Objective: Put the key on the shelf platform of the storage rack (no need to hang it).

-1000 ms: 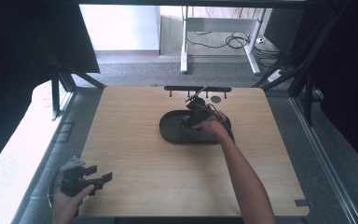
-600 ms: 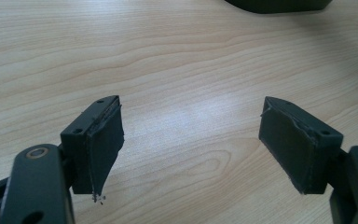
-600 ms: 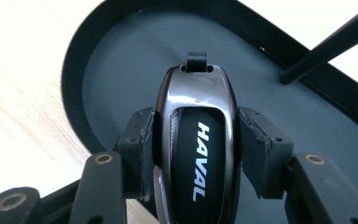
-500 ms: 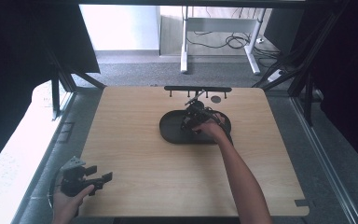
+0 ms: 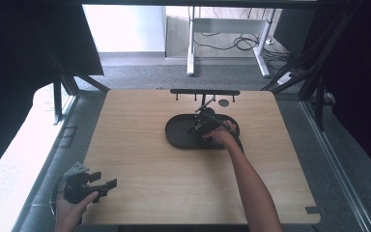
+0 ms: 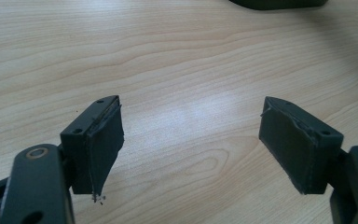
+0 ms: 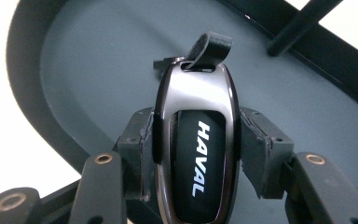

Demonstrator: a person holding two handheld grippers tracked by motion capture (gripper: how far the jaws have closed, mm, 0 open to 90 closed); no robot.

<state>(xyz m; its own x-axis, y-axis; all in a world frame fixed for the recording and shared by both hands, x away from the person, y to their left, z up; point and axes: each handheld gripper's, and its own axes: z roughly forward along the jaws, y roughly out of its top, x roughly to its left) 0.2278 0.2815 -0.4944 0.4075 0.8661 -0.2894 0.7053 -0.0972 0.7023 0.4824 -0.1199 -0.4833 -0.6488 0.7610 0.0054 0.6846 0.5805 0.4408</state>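
A glossy dark car key fob [image 7: 196, 140] with white lettering and a short black strap loop at its top sits between the pads of my right gripper [image 7: 196, 154], which is shut on its two sides. The fob hangs just over the dark oval tray [image 7: 98, 70]. In the high view the right gripper [image 5: 204, 126] is low over that tray [image 5: 179, 131] at the table's far middle. My left gripper [image 6: 191, 140] stands open over bare wood with nothing between its fingers; in the high view it [image 5: 96, 186] rests at the table's near left corner.
A black rack with short pegs [image 5: 205, 92] stands at the far edge behind the tray, with a small dark disc [image 5: 223, 102] beside it. A thin black rod [image 7: 303, 23] of the rack crosses behind the tray. Light wooden tabletop [image 5: 174, 183] spreads between the two hands.
My right gripper has sunk a little toward the tray with the fob in it. The left gripper has kept still.
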